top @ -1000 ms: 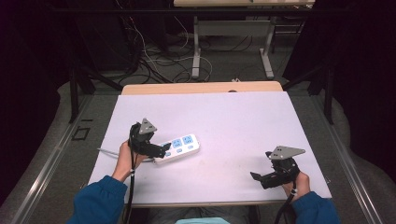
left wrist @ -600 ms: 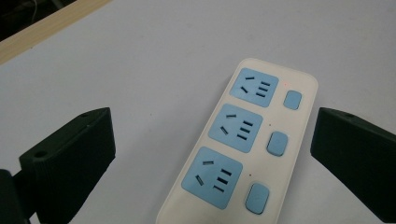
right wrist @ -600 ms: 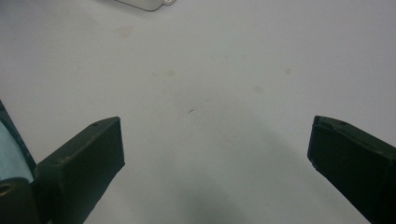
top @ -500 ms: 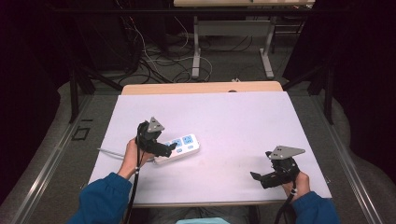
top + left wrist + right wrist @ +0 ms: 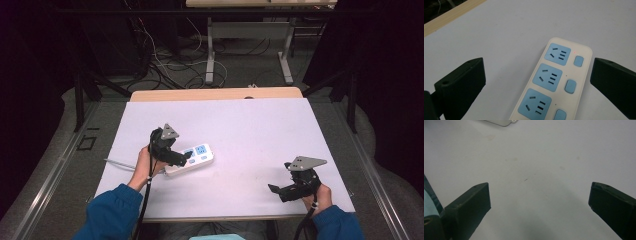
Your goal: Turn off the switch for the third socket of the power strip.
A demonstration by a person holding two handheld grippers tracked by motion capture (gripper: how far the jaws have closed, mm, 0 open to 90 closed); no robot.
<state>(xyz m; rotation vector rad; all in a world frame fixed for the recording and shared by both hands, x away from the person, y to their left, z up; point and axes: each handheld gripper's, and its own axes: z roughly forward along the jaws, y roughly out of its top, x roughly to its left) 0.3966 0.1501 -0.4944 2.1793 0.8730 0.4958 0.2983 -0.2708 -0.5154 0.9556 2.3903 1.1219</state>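
I count one power strip (image 5: 192,159) on the white table (image 5: 250,130), with two grippers over it. In the left gripper view I see three blue socket faces (image 5: 547,77) in a row and three small blue switches (image 5: 570,86) beside them, plus one tiny red light by the farthest switch.

My left gripper (image 5: 181,158) hangs over the strip's near end with its jaws spread wide, one on each side of the body and neither touching it. My right gripper (image 5: 274,189) sits well apart at about four o'clock on the table, jaws also wide apart over bare tabletop, holding nothing.

The strip is cream-white with rounded corners, lying flat at about eight o'clock from the table's centre, angled toward two o'clock. A thin grey cable (image 5: 120,163) runs from it toward nine o'clock.
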